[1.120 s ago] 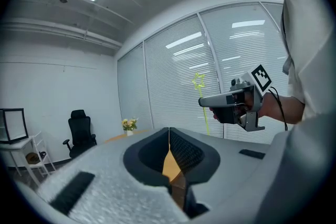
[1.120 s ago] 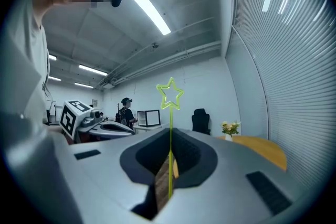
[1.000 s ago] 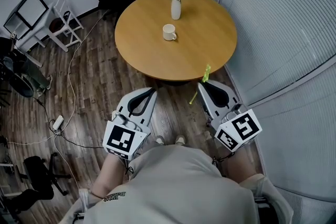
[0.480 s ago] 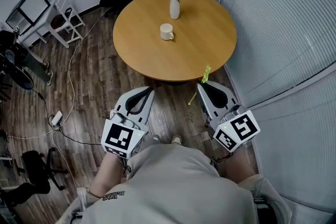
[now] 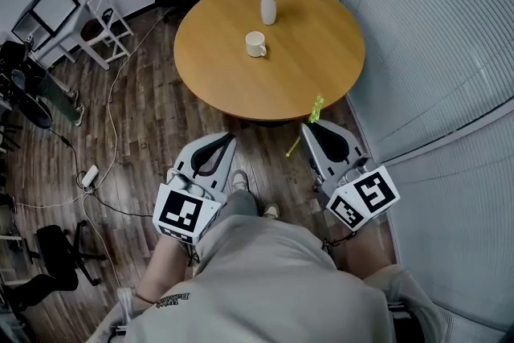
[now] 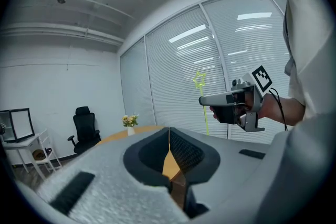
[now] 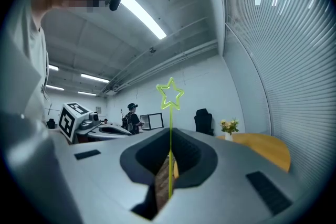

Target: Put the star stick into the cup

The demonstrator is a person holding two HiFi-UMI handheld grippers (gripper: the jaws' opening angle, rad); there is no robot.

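Jaws of the right gripper [image 7: 170,136] are clamped on the star stick [image 7: 170,123], which stands upright between them in the right gripper view, star above the tips. In the left gripper view, the left gripper [image 6: 169,132] has its jaws closed together, empty. In the head view, the cup [image 5: 256,45] stands mid-table [image 5: 299,78], well apart from the stick.

One cup [image 5: 256,44], one vase [image 5: 269,8], one star stick [image 5: 316,108]

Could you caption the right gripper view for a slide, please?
Right gripper holds the green star stick upright between shut jaws.
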